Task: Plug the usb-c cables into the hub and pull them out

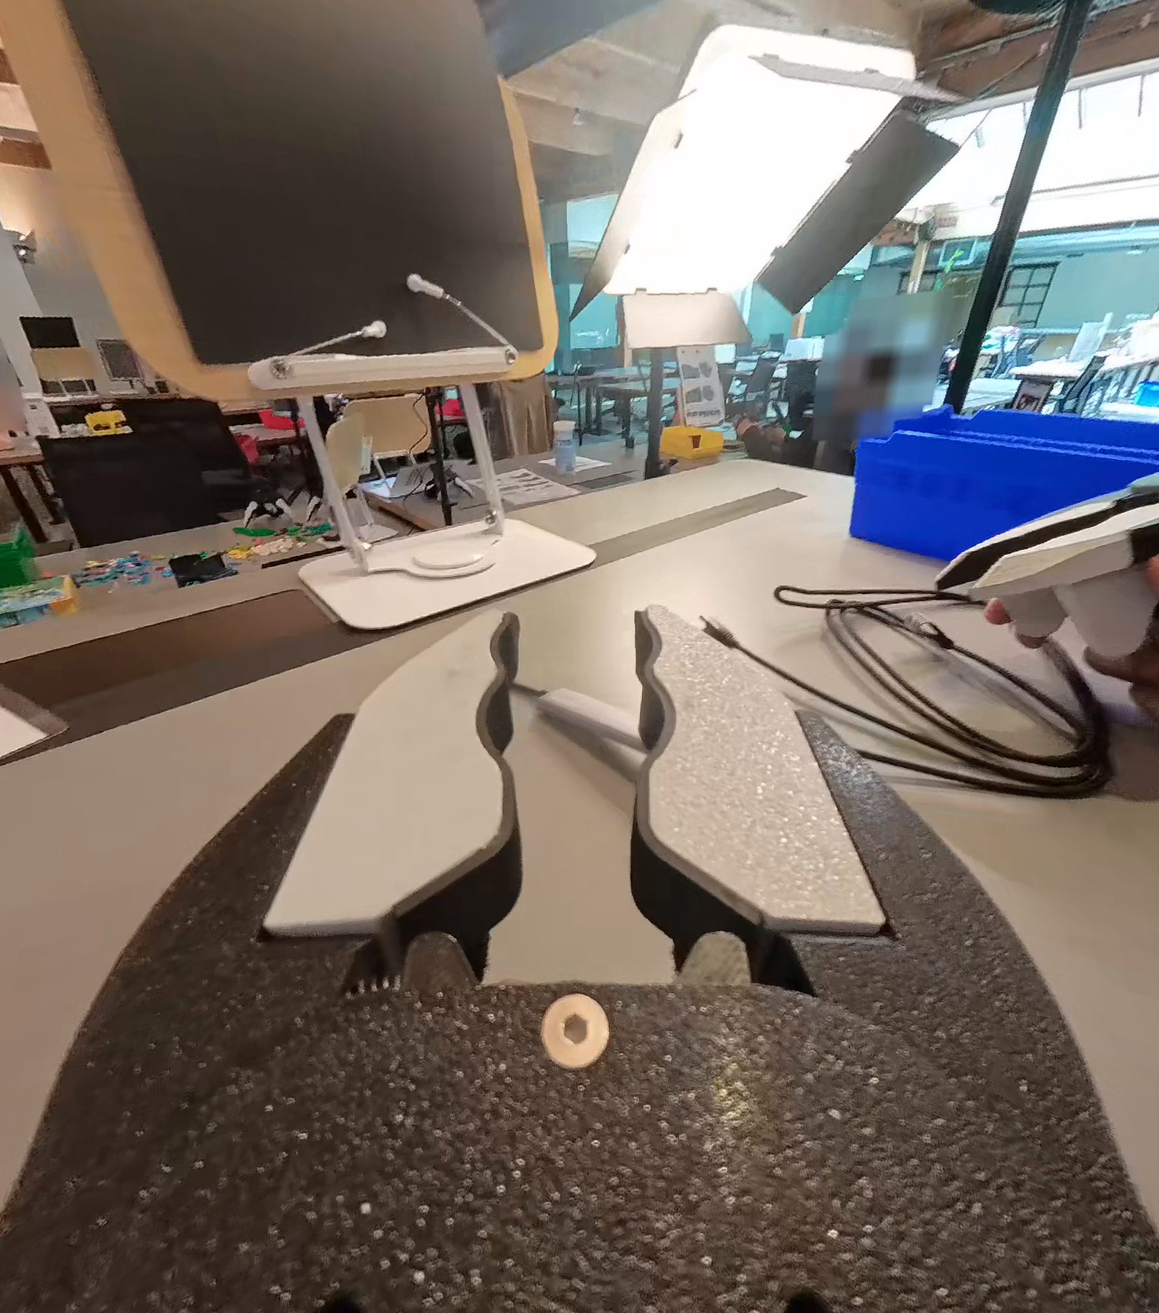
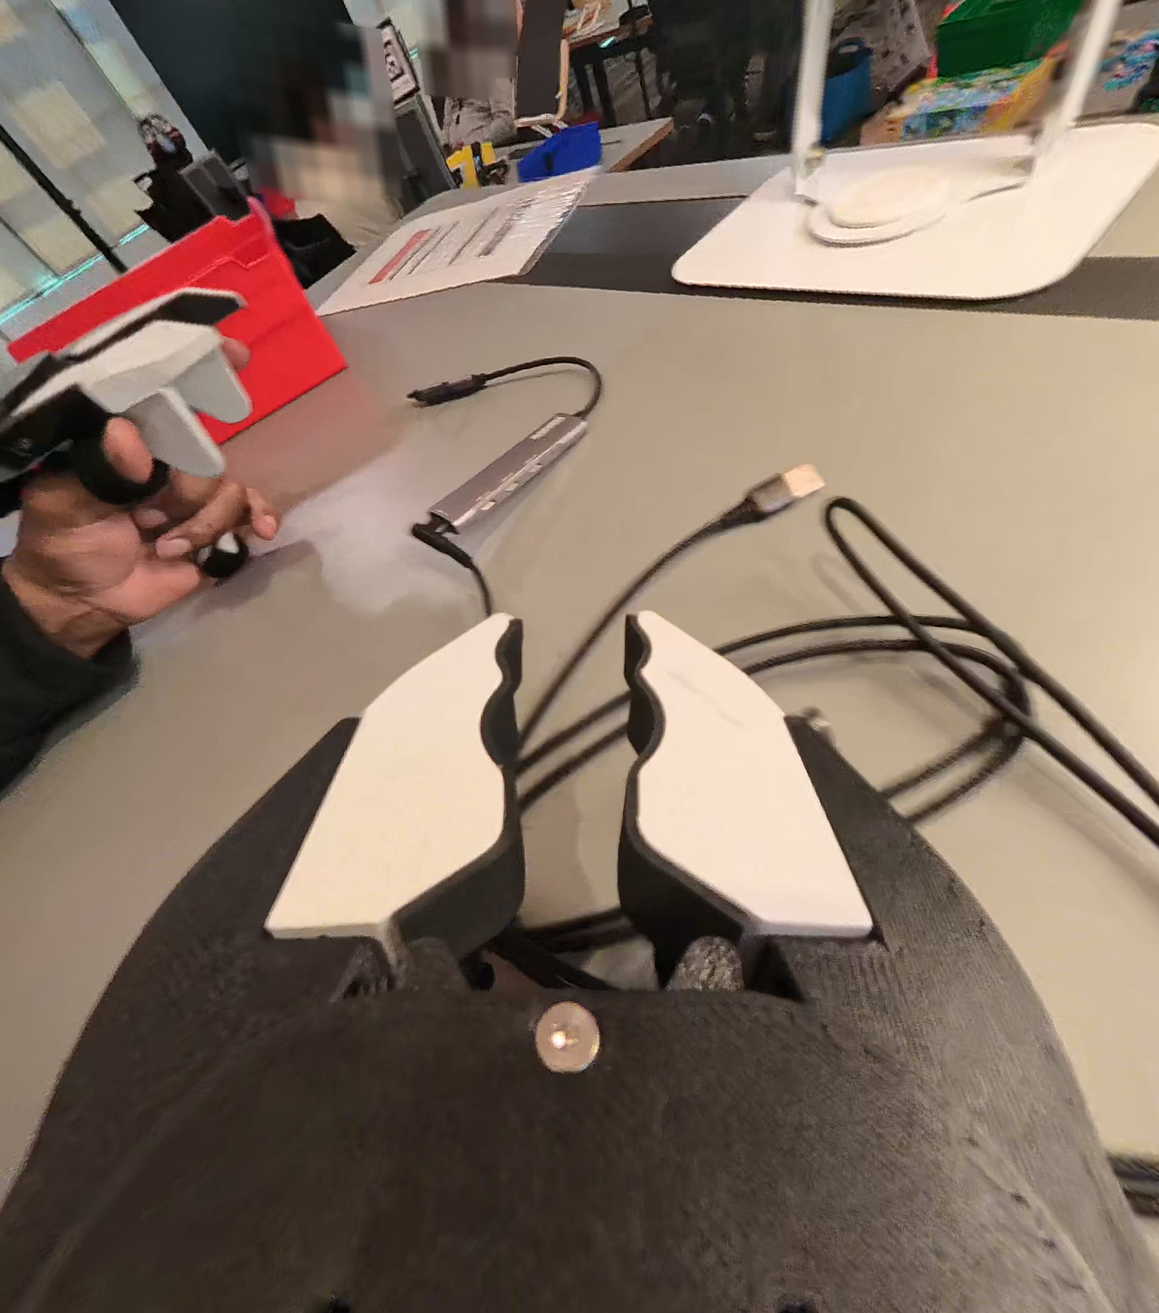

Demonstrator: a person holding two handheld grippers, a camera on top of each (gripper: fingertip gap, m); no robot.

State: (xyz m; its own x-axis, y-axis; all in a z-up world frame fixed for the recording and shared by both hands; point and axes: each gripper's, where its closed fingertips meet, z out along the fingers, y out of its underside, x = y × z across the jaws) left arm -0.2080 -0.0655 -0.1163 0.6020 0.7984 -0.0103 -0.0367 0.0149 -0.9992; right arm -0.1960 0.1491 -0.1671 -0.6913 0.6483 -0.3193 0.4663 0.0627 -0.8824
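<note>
A grey metal hub (image 2: 512,472) lies on the grey table. Its own short black lead curls to a black plug (image 2: 448,389) at the far end. Another black plug (image 2: 436,531) sits at the hub's near end, seemingly inserted. A loose braided cable ends in a silver plug (image 2: 786,487). My right gripper (image 2: 573,625) is open and empty above a coil of black cables (image 2: 953,661). My left gripper (image 1: 576,625) is open and empty; the hub (image 1: 590,717) shows between its fingers, farther off on the table. In the right wrist view the left gripper (image 2: 136,369) is left of the hub, apart from it.
A white stand base (image 2: 917,213) carrying a dark board (image 1: 306,177) is behind the hub. A blue bin (image 1: 1024,483) is behind the cable coil (image 1: 953,703). A red bin (image 2: 207,327) and a laminated sheet (image 2: 470,241) lie beyond the left gripper. My hands' fingertips stand some 25 cm from each other. The black plug (image 2: 436,531) lies around 12 cm away from my left fingertips.
</note>
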